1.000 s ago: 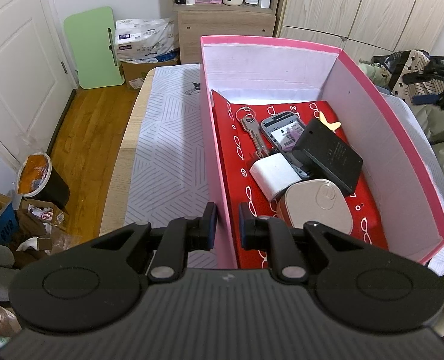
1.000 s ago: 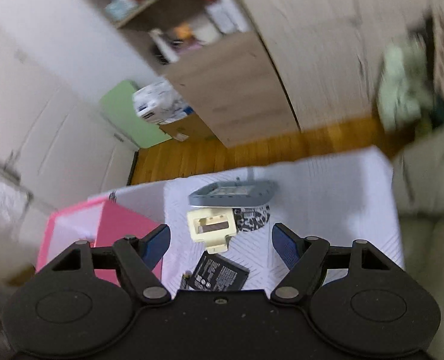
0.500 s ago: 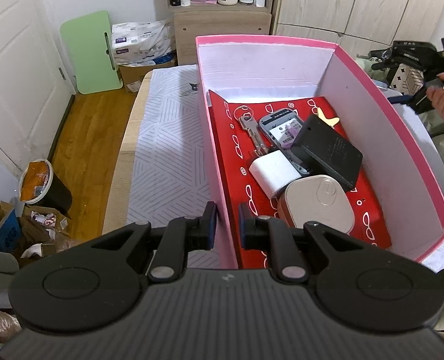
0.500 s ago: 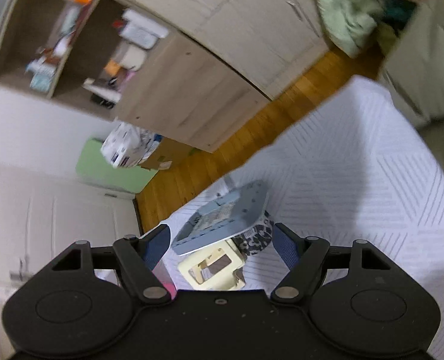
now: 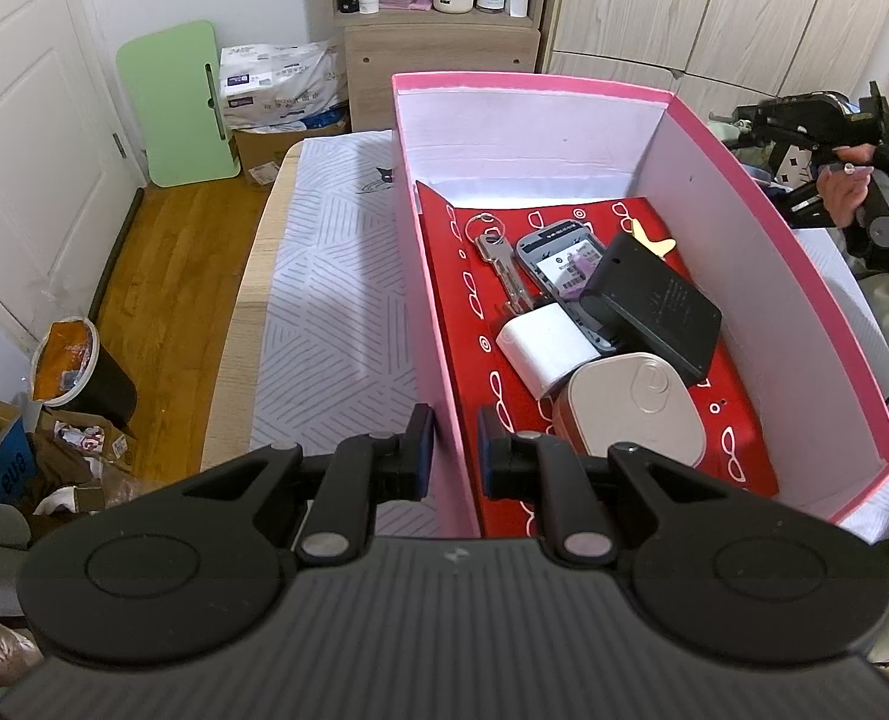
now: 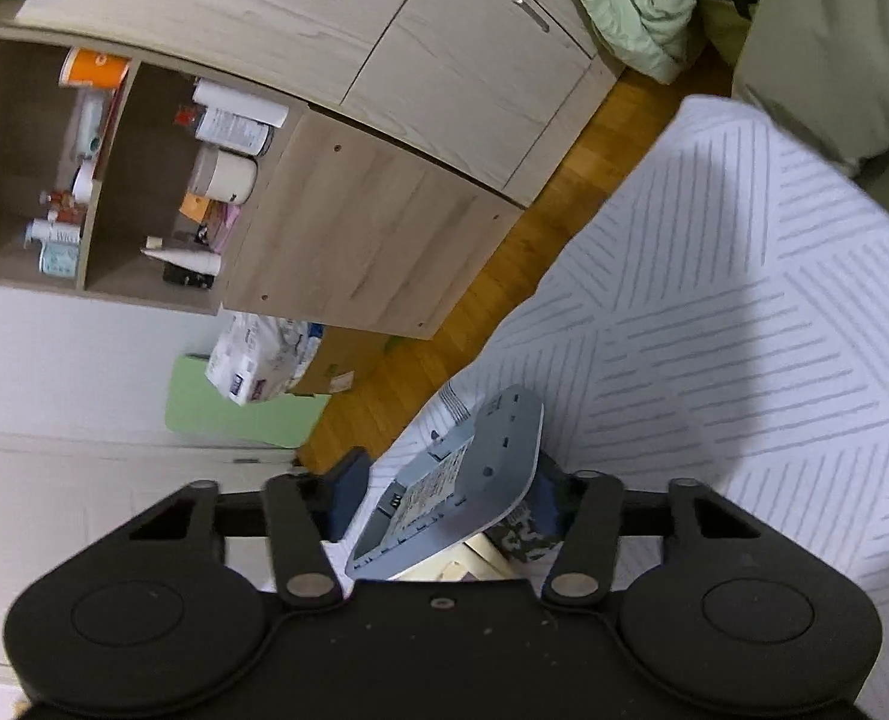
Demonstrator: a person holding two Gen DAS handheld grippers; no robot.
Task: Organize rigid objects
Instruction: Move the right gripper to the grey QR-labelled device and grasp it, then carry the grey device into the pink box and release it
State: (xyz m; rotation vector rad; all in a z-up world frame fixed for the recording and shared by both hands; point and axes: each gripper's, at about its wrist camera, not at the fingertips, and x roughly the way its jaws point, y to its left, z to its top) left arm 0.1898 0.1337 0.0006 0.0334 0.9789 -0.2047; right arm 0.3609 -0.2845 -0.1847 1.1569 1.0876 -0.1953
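Right claw (image 6: 444,495): closing around the grey device (image 6: 462,480), which is lying tilted on the bed's (image 6: 714,330) far-left corner, long axis running forward between the pads.
Left claw (image 5: 451,456): clamping the pink box (image 5: 426,324) wall.

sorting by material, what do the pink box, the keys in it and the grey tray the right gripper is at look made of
Pink box: likely cardboard, matte, thin flat walls with creased corners. Keys: metal, silvery sheen, on a wire ring. Grey tray: probably moulded plastic, dull, with small moulded slots.
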